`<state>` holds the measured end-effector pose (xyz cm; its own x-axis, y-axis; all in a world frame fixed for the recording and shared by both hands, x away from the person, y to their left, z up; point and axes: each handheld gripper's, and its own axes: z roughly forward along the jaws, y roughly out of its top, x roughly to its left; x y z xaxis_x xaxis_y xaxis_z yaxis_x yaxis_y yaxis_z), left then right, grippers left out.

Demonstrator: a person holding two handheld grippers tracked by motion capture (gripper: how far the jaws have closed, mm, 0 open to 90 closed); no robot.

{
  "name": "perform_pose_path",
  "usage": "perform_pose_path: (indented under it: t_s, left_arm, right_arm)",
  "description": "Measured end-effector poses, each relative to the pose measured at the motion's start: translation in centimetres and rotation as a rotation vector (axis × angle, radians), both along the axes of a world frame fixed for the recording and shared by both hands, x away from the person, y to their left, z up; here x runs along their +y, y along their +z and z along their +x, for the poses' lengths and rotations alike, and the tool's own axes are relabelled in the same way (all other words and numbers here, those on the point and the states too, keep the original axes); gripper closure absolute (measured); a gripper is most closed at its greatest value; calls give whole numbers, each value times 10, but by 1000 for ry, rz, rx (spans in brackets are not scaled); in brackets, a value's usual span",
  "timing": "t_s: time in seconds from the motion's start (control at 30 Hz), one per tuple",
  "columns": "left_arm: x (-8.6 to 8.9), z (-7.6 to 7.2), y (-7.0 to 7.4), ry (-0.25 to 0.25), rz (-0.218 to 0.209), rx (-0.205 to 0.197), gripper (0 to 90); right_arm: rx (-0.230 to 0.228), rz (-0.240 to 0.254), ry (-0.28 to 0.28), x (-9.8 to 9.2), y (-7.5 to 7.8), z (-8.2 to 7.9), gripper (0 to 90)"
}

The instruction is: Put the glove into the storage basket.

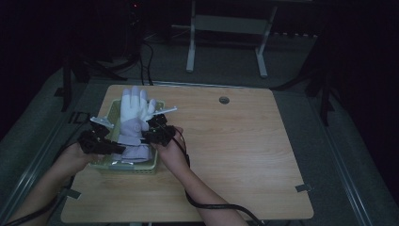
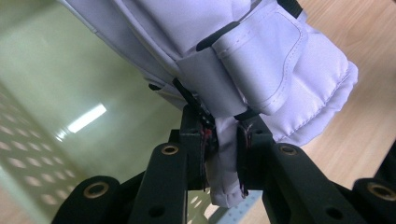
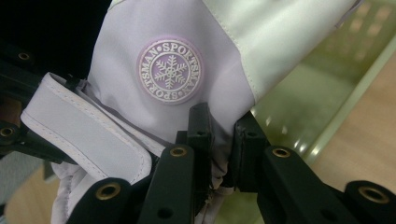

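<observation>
Glove [image 1: 133, 117] is hanging between both grippers right over the basket [image 1: 155, 165], fingers pointing to the far side of the table [image 1: 235, 155], cuff toward the person. The left gripper [image 1: 114, 148] is biting the cuff edge from the left side, and the right gripper [image 1: 147, 135] is biting it from the right.

In the left gripper view the jaws are standing nearly together, and a fold of pale lilac fabric [image 2: 224, 154] is sitting squeezed between the pads, its hem poking out below them. A strap [image 2: 261, 60] with stitched edges is lying across the glove just above that grip, and the basket's green floor [image 2: 70, 93] is showing behind, with wood beyond at the right.

In the right gripper view the jaws are likewise pinching close on the glove's edge [image 3: 222, 154], fabric pressed between them. Just above the grip a round badge [image 3: 170, 71] with a snowflake is facing the camera. The strap is curling off to the left, and the basket's perforated wall [image 3: 364, 28] is running behind at the right.

Both hands are sitting close together at the basket's near end, a cable [image 1: 207, 202] trailing from the right one.
</observation>
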<state>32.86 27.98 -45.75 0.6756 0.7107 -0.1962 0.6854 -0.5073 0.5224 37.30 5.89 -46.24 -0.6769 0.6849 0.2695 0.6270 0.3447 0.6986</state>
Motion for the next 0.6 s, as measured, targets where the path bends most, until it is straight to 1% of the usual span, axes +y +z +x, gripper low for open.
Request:
perform_pose_path:
  t_s: [0.03, 0.07, 0.1, 0.13, 0.2, 0.3, 0.33, 0.37, 0.43, 0.47, 0.5, 0.57, 0.6]
  left_arm:
    - [1, 1, -9, 9, -1, 12, 757]
    - [1, 2, -11, 12, -2, 19, 757]
    - [1, 4, -20, 19, 7, 29, 757]
    - [1, 4, -20, 19, 7, 29, 757]
    - [2, 6, -31, 37, 7, 56, 757]
    - [2, 10, -41, 49, 16, 83, 756]
    - [2, 10, -41, 49, 16, 83, 756]
    - [-1, 11, -45, 52, 25, 90, 756]
    - [-2, 12, -48, 60, 32, 100, 754]
    - [-3, 12, -50, 73, 37, 105, 754]
    - [-3, 12, -52, 79, 40, 112, 754]
    - [-3, 11, -55, 86, 48, 128, 751]
    - [-3, 11, -57, 89, 51, 130, 750]
  right_arm:
    - [11, -5, -2, 1, -4, 1, 800]
    - [21, -24, -3, 3, -12, 2, 799]
    - [22, -30, -3, 4, -14, 3, 800]
    - [22, -30, -3, 4, -14, 3, 800]
    - [45, -63, -12, 10, -26, 6, 799]
    - [78, -86, -28, 14, -36, 8, 796]
    - [78, -86, -28, 14, -36, 8, 796]
    - [83, -95, -34, 15, -39, 8, 793]
    - [91, -127, -41, 17, -43, 9, 784]
    - [89, -135, -36, 17, -43, 10, 775]
    - [96, -145, -33, 18, -42, 11, 767]
    - [106, -184, -11, 22, -41, 12, 739]
    - [110, -194, -3, 24, -41, 12, 716]
